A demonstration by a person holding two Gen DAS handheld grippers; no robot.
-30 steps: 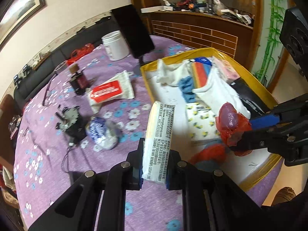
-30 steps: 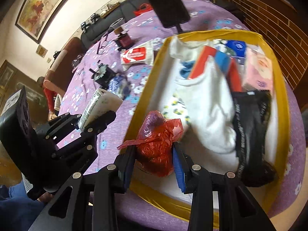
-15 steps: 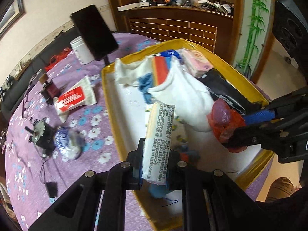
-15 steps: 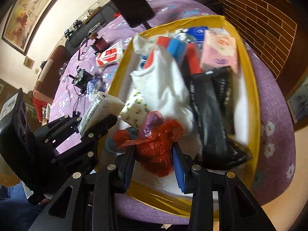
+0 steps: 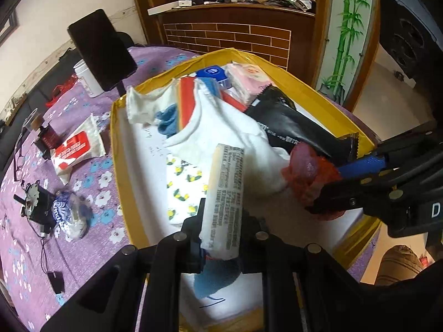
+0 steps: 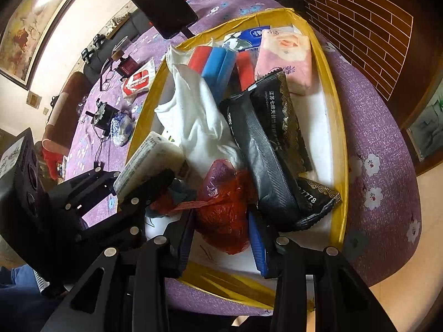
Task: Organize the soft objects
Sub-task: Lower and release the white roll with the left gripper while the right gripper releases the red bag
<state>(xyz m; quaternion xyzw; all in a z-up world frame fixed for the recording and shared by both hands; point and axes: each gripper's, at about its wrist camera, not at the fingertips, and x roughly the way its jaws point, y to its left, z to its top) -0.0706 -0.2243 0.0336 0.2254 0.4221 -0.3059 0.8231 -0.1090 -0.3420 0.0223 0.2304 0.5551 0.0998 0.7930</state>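
My left gripper (image 5: 221, 235) is shut on a white tissue pack (image 5: 224, 199) with printed text, held over the near part of the yellow tray (image 5: 117, 149). The same tissue pack (image 6: 149, 163) shows at the left of the right wrist view. My right gripper (image 6: 221, 235) is shut on a crumpled red plastic bag (image 6: 224, 207), also over the tray's near end; the red bag (image 5: 310, 177) appears at the right of the left wrist view. Inside the tray lie a white cloth (image 5: 221, 127), a black packet (image 6: 265, 138), a pink tissue pack (image 6: 285, 58) and red and blue cloths (image 6: 216, 63).
On the purple flowered tablecloth (image 5: 91, 182) left of the tray lie a red-and-white wipes pack (image 5: 74, 149), a blue-and-white bag (image 5: 69, 213), a small black device with a cable (image 5: 36, 202), a white jar (image 5: 85, 80) and a black phone on a stand (image 5: 102, 52). A brick counter (image 5: 227, 36) stands behind.
Both grippers moved from the tray's left edge to over its near end and sank a little, each still holding its item. The tray now fills both views.
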